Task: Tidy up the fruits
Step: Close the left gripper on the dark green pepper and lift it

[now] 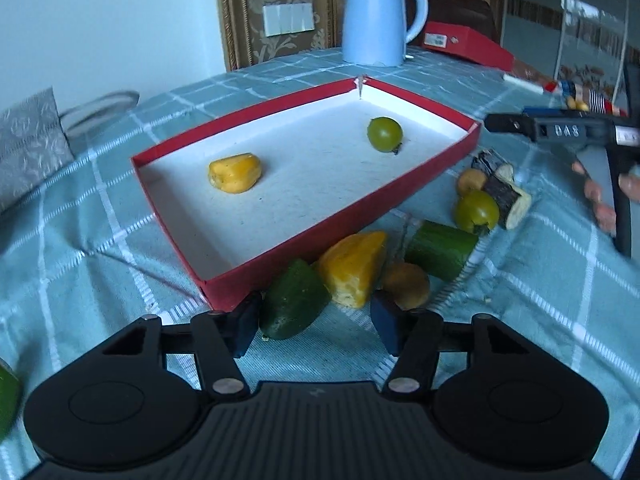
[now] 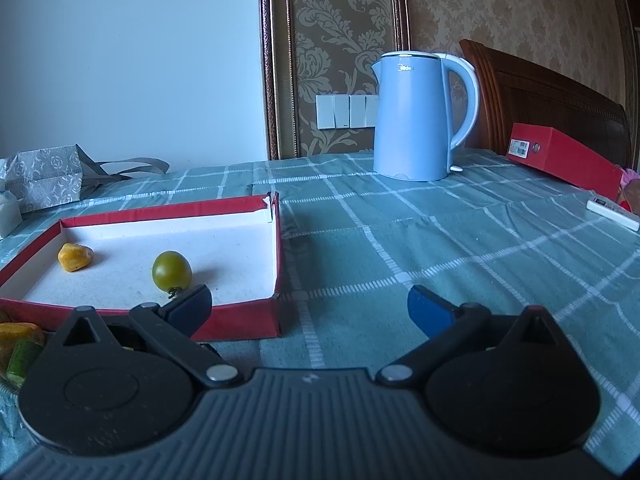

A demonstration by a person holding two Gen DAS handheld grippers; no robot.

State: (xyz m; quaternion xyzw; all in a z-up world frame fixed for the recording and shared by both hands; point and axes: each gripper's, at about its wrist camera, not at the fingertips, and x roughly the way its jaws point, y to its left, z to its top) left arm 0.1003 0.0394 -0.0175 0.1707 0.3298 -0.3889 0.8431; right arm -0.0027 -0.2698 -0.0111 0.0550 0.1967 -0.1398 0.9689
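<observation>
Tilted down toward the counter (image 1: pixel 560 300), left tool (image 1: pixel 316 326) stands part open around a green cucumber piece (image 1: pixel 294 300), pads not pressing. Right tool (image 2: pixel 310 308) hovers wide open, empty, beside the red tray (image 2: pixel 240 204) holding a green tomato (image 2: pixel 171 271) and yellow piece (image 2: pixel 75 257).
</observation>
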